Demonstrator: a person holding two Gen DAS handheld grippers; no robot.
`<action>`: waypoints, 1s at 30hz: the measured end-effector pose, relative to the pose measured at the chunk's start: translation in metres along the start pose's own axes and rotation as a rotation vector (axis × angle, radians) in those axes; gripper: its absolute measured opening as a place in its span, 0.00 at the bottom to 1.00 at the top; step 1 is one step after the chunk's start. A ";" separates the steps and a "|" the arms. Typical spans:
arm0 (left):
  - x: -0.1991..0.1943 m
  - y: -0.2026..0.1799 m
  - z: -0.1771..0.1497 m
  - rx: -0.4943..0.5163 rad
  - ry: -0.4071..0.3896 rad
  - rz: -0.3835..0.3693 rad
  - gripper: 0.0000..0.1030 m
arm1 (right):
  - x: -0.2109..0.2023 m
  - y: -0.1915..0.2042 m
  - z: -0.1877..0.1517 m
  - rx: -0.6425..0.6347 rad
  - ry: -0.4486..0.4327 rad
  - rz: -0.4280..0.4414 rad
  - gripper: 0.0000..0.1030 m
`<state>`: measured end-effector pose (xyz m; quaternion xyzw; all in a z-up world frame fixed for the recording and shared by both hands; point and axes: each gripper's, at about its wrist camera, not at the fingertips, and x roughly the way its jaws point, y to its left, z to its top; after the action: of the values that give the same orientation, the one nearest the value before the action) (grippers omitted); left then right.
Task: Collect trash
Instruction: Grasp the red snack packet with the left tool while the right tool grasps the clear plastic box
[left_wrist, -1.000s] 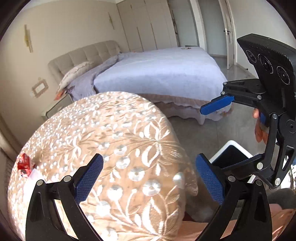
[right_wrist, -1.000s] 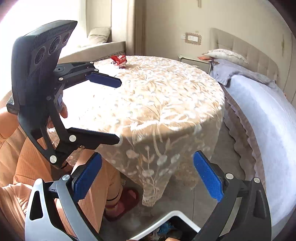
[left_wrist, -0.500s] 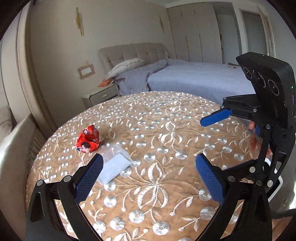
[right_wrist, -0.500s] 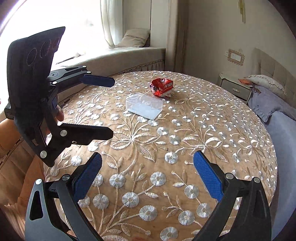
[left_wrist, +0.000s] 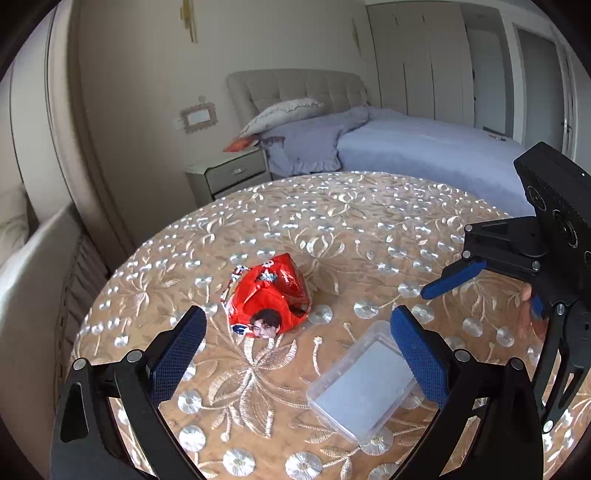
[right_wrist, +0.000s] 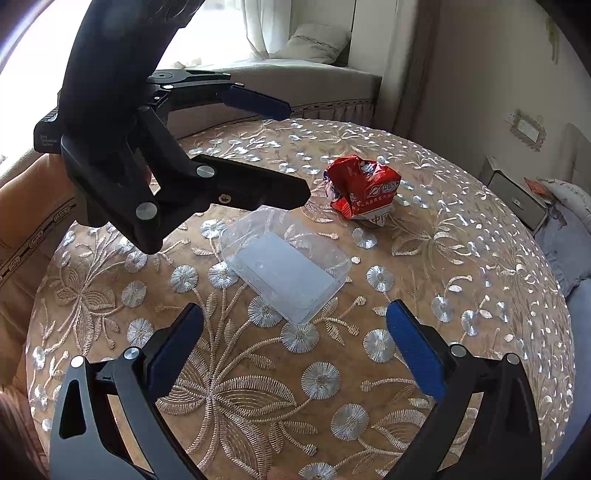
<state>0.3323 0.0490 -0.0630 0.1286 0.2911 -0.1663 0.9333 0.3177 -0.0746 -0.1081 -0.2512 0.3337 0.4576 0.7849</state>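
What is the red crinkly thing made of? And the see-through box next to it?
The red wrapper looks like thin, glossy plastic film or foil: it is crumpled into sharp creases, shines, and carries printed pictures. The see-through box looks like thin, clear, stiff plastic: the tablecloth pattern shows through its walls, and its edges glint. What the pale sheet inside it is, I cannot tell.

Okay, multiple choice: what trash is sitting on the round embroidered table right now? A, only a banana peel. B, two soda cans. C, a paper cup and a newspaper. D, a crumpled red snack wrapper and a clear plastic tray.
D: the crumpled red snack wrapper and the clear plastic tray lie apart on the table; nothing else rests there.
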 end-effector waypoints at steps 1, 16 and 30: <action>0.009 0.003 0.003 0.008 0.014 0.001 0.95 | 0.007 -0.002 0.003 -0.009 0.016 0.015 0.96; 0.115 0.013 0.023 0.090 0.234 -0.158 0.94 | 0.064 -0.021 0.035 -0.073 0.084 0.151 0.96; 0.065 -0.017 0.000 0.074 0.164 -0.004 0.59 | 0.022 0.017 0.001 0.020 0.029 0.144 0.60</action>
<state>0.3762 0.0183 -0.1032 0.1758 0.3604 -0.1676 0.9006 0.3104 -0.0542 -0.1260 -0.2256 0.3668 0.5057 0.7475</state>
